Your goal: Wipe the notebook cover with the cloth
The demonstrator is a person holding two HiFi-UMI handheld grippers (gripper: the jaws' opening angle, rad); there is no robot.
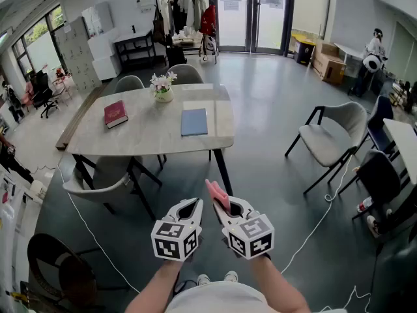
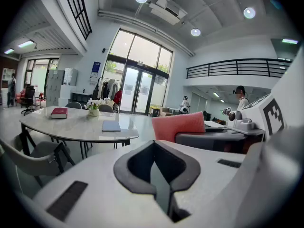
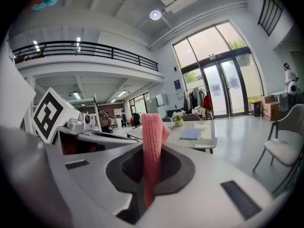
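The blue notebook (image 1: 194,121) lies flat on the marble table (image 1: 150,139), well ahead of both grippers. It also shows far off as the notebook (image 2: 111,126) in the left gripper view and the notebook (image 3: 191,134) in the right gripper view. My right gripper (image 1: 227,207) is shut on a pink knitted cloth (image 1: 217,194), which stands up between its jaws as the cloth (image 3: 152,144). My left gripper (image 1: 190,205) hangs beside it at the left, its jaws together with nothing in them. Both are held low above the floor, short of the table.
A red book (image 1: 116,113) and a flower vase (image 1: 163,90) also sit on the table. Grey chairs (image 1: 107,181) stand around it, with another chair (image 1: 332,135) to the right. A white cable (image 1: 322,217) trails on the floor.
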